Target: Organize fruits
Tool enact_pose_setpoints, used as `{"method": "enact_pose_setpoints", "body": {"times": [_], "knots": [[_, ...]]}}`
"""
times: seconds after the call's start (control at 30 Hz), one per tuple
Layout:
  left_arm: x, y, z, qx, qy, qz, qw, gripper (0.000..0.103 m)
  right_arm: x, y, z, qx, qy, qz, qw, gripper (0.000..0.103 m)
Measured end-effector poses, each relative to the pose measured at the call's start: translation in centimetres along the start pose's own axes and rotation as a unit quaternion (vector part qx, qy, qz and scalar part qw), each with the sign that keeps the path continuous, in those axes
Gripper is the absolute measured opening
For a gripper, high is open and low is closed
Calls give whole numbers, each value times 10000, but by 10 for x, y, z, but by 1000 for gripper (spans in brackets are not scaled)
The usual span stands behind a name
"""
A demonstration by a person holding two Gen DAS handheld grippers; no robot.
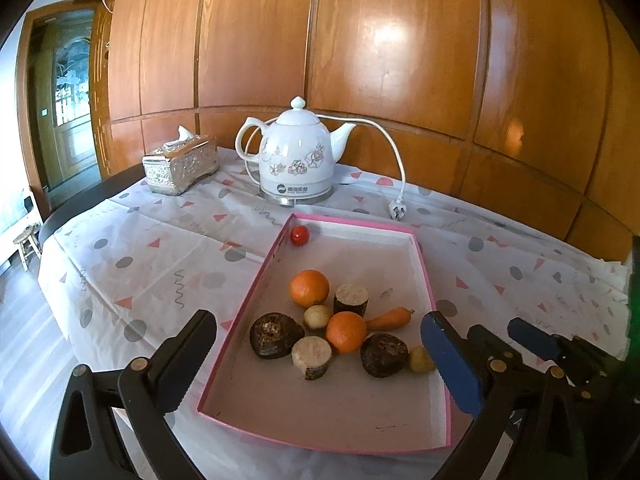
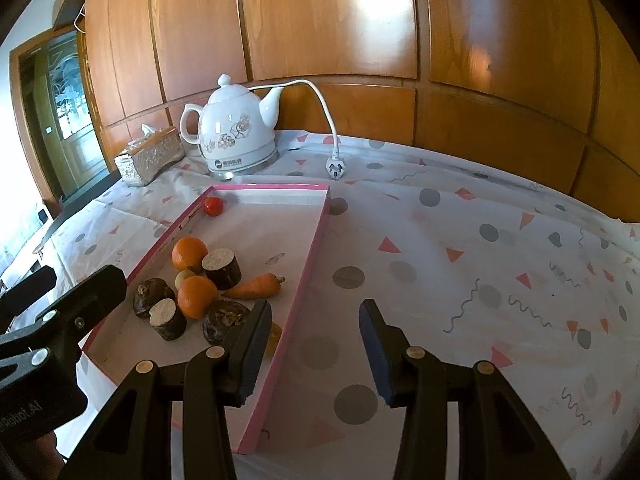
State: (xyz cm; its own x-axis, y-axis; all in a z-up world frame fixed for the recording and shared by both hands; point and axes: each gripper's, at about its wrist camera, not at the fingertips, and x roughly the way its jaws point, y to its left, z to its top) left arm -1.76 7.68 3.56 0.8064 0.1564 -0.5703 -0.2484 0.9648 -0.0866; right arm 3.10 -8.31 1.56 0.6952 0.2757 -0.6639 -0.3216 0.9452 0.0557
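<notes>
Pink-rimmed shallow cardboard tray (image 1: 424,264) holds the produce. Left gripper (image 1: 320,364) hangs over it, jaws wide apart and empty. Round orange fruit (image 1: 346,332), mid-tray, looks firm but prone to roll: grip across its middle. Right gripper (image 2: 316,348), partly open, holds nothing and straddles the tray's right rim.
</notes>
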Motion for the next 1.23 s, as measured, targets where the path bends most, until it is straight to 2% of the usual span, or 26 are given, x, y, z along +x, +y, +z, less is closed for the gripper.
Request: {"method": "enact_pose_setpoints", "body": {"times": [0.83,1.1,1.23], "knots": [[-8,0,2,76,-138,111,9998,103,0,7,-1,-114,-4,6,9999,46],[-16,-1,4,97,-412,-46,9991,102,3,6,-2,-116,42,-10,9999,46],[-12,-2,5,68,-274,-163,9995,103,1,-1,-2,-69,40,-37,10000,46]]}}
